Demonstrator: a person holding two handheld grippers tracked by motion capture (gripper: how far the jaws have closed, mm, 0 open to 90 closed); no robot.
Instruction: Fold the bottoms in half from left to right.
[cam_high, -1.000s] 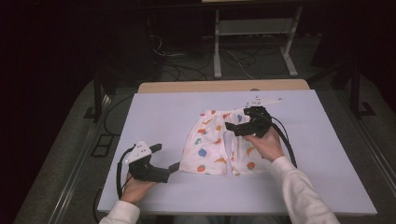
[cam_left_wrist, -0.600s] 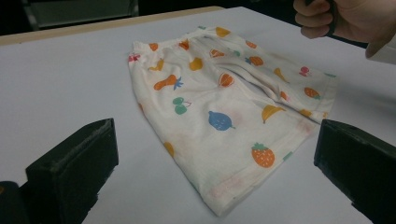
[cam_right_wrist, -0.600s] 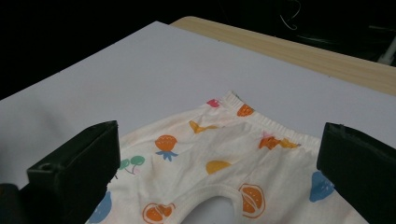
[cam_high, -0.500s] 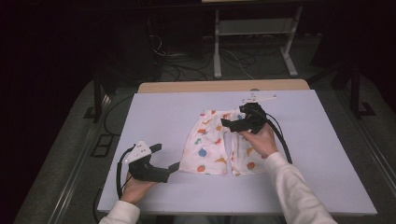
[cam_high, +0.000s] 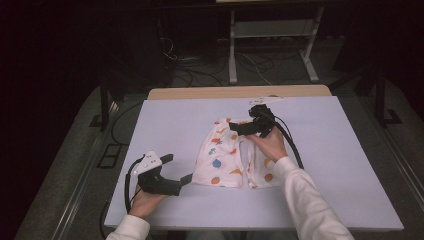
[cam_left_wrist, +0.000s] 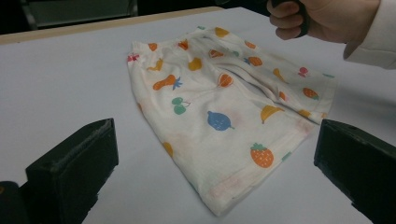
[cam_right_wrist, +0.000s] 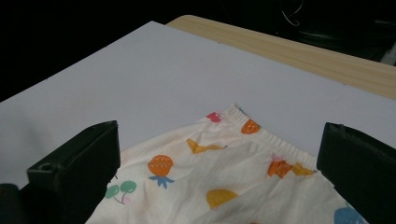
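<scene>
Item: child's shorts (cam_high: 235, 155), white with a printed fruit pattern (cherries, strawberry, banana, blue and orange fruits). Position: lying flat near the middle of the white worktop (cam_high: 170, 120), elastic waistband toward the far edge, leg hems toward the person. Condition: lightly creased along the centre; the leg nearest the left gripper lies smooth, its hem corner pointing at that gripper's camera.

Left gripper (cam_high: 177, 172): held low at the near left part of the worktop, just beside the near left hem corner of the shorts, apart from the cloth. Jaws spread wide with nothing between them; the left gripper view looks between them onto the shorts (cam_left_wrist: 224, 107).

Right gripper (cam_high: 234, 128): held over the waistband end of the shorts, pointing toward the person's left. Jaws spread wide and holding nothing; the right gripper view shows the waistband (cam_right_wrist: 266, 135) between and beyond them. Whether the jaw tips touch the cloth is hard to judge; they appear to be just above it.

Right hand (cam_high: 270, 142): wrapped around the gripper handle, white sleeve (cam_high: 305, 200) behind.
</scene>
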